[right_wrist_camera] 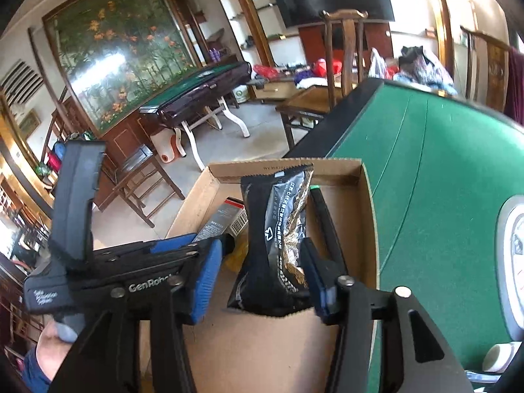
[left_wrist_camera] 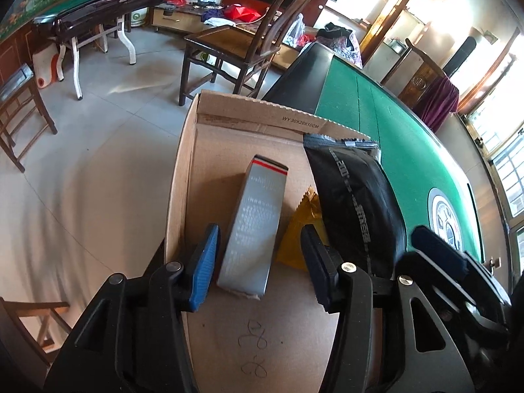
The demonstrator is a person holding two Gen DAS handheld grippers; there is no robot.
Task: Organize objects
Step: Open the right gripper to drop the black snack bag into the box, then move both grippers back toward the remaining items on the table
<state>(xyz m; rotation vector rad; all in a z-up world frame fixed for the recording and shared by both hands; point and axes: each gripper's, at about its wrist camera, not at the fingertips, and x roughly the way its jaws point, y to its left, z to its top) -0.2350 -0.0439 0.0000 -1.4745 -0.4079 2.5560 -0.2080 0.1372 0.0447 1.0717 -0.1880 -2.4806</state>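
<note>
An open cardboard box sits at the edge of the green table. Inside lie a silver carton, a yellow packet and a black snack bag. My left gripper is open, its fingers either side of the silver carton's near end. In the right wrist view my right gripper is open around the black snack bag, which stands in the box. The silver carton shows behind the left gripper.
A dark pen-like object lies in the box right of the bag. A round white dial is set in the table's middle. A wooden chair stands past the box, another green table farther off.
</note>
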